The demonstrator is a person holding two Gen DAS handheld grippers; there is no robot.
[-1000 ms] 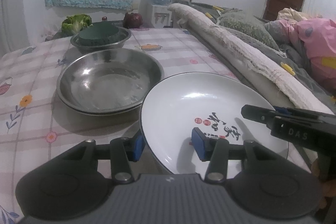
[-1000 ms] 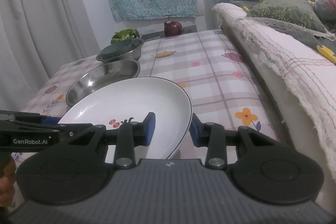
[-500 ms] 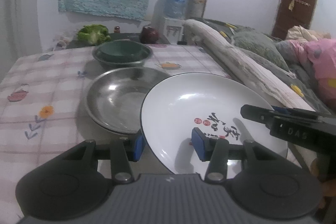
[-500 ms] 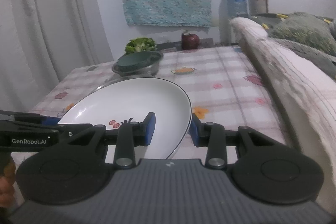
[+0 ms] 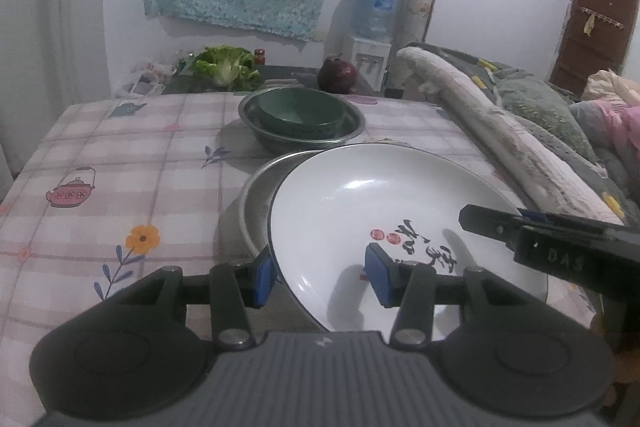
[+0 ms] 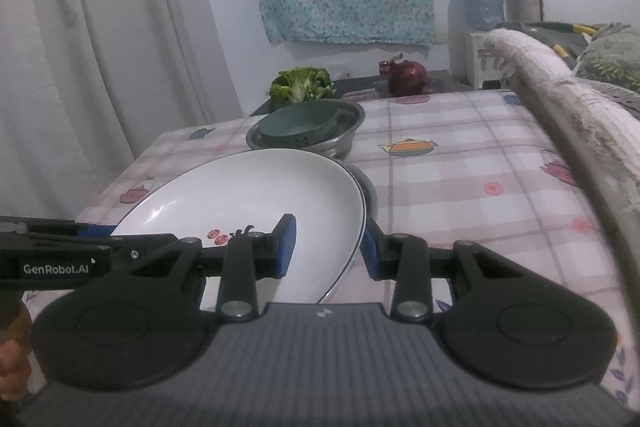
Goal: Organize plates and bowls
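Note:
A white plate (image 5: 380, 195) with red and black characters is tilted above the table, carried by both grippers. My left gripper (image 5: 320, 277) is shut on its near left rim, one pad under the wall and one inside. My right gripper (image 6: 329, 251) is shut on its right rim (image 6: 362, 211). The plate (image 6: 240, 195) hangs over a wide steel pan (image 5: 256, 203), hiding most of it. Behind, a steel bowl (image 5: 352, 129) holds a dark green bowl (image 5: 300, 111). In the right wrist view the green bowl (image 6: 296, 123) sits in the steel bowl (image 6: 344, 139).
The table wears a checked cloth (image 5: 120, 179) with teapot and flower prints. A lettuce (image 5: 224, 65) and a dark red round vegetable (image 5: 337, 77) lie past the table's far edge. Rolled bedding (image 5: 500, 139) lines the right side. Curtains (image 6: 100, 47) hang at the left.
Both grippers carried the plate from beside the steel pan to above it and a little higher. The pan, open to view before, is now mostly covered. Both grips are unchanged.

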